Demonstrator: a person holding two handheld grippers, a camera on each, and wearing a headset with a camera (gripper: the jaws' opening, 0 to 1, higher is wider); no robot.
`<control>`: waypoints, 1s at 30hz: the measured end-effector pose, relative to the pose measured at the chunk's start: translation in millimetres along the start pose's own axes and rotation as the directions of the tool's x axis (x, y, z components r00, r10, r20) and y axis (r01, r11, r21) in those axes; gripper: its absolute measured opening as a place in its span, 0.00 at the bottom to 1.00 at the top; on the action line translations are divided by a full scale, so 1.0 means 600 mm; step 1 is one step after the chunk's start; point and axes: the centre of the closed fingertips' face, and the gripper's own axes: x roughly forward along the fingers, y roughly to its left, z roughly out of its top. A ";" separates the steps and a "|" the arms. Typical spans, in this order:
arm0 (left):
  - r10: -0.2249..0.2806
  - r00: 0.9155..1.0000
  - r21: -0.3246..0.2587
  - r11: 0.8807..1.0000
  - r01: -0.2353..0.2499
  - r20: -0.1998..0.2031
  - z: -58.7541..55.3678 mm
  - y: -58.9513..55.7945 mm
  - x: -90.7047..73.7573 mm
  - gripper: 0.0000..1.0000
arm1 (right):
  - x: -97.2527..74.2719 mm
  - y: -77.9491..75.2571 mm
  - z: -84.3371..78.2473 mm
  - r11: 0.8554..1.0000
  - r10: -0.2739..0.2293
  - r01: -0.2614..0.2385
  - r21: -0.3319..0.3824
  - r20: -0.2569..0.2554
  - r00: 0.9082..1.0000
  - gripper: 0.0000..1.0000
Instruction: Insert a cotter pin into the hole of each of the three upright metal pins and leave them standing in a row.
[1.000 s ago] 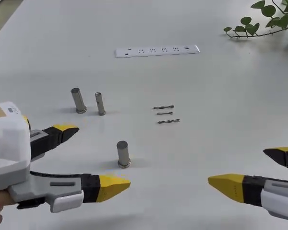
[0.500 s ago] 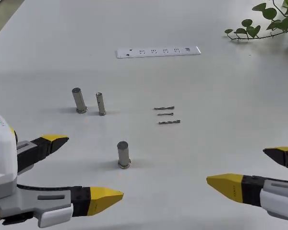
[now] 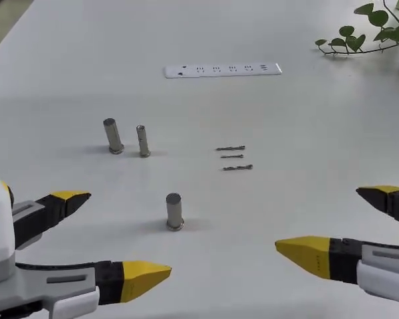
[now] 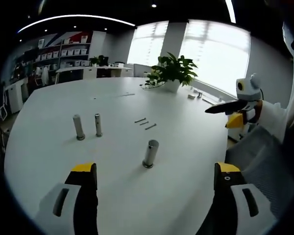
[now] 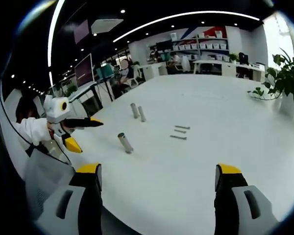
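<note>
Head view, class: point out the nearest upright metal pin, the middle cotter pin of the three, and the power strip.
Nearest upright metal pin (image 3: 175, 211): head view, middle of its shaft.
Middle cotter pin (image 3: 232, 157): head view, midway along its length.
Power strip (image 3: 223, 70): head view, centre of its top face.

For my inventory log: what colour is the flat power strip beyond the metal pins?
White; the flat rectangular power strip shows best in the head view.

Grey-white left gripper (image 3: 128, 232), matching right gripper (image 3: 318, 218), black jaws (yellow tips)
</note>
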 end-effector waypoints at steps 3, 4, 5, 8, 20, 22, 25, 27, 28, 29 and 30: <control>0.004 1.000 -0.003 1.000 -0.004 0.006 0.001 -0.001 -0.005 0.99 | 0.004 -0.001 0.001 0.998 0.011 -0.013 -0.068 -0.027 1.000 0.94; 0.004 1.000 -0.004 1.000 -0.004 0.007 0.001 -0.001 -0.006 0.99 | 0.005 -0.002 0.003 0.995 0.017 -0.020 -0.096 -0.037 0.999 0.94; 0.004 1.000 -0.006 1.000 -0.004 0.007 0.000 -0.002 -0.007 0.99 | 0.006 -0.004 0.005 0.993 0.019 -0.024 -0.111 -0.042 0.999 0.94; 0.007 1.000 -0.006 1.000 -0.007 0.006 -0.002 -0.002 -0.011 0.99 | 0.009 -0.007 0.018 0.986 0.040 -0.048 -0.158 -0.054 0.998 0.93; 0.020 1.000 -0.019 1.000 -0.020 0.013 -0.006 0.004 -0.017 0.99 | 0.034 -0.038 0.059 0.919 0.083 -0.149 -0.366 -0.192 0.978 0.84; 0.019 1.000 -0.024 1.000 -0.019 0.015 -0.006 0.003 -0.018 0.99 | 0.039 -0.037 0.065 0.903 0.091 -0.170 -0.395 -0.210 0.973 0.84; 0.016 1.000 -0.028 0.999 -0.015 0.019 -0.007 0.000 -0.020 0.99 | 0.048 -0.039 0.075 0.885 0.104 -0.194 -0.424 -0.226 0.968 0.83; 0.014 1.000 -0.031 0.999 -0.014 0.022 -0.007 -0.001 -0.020 0.99 | 0.055 -0.036 0.079 0.872 0.109 -0.209 -0.442 -0.241 0.964 0.82; 0.012 1.000 -0.032 0.999 -0.012 0.021 -0.008 -0.001 -0.020 0.99 | 0.060 -0.037 0.080 0.864 0.117 -0.224 -0.451 -0.253 0.960 0.81; 0.011 1.000 -0.030 0.999 -0.011 0.017 -0.009 -0.001 -0.021 0.99 | 0.064 -0.038 0.080 0.859 0.121 -0.234 -0.455 -0.263 0.957 0.80; 0.012 1.000 -0.029 1.000 -0.012 0.016 -0.009 -0.001 -0.021 0.99 | 0.066 -0.037 0.078 0.855 0.125 -0.247 -0.457 -0.279 0.952 0.79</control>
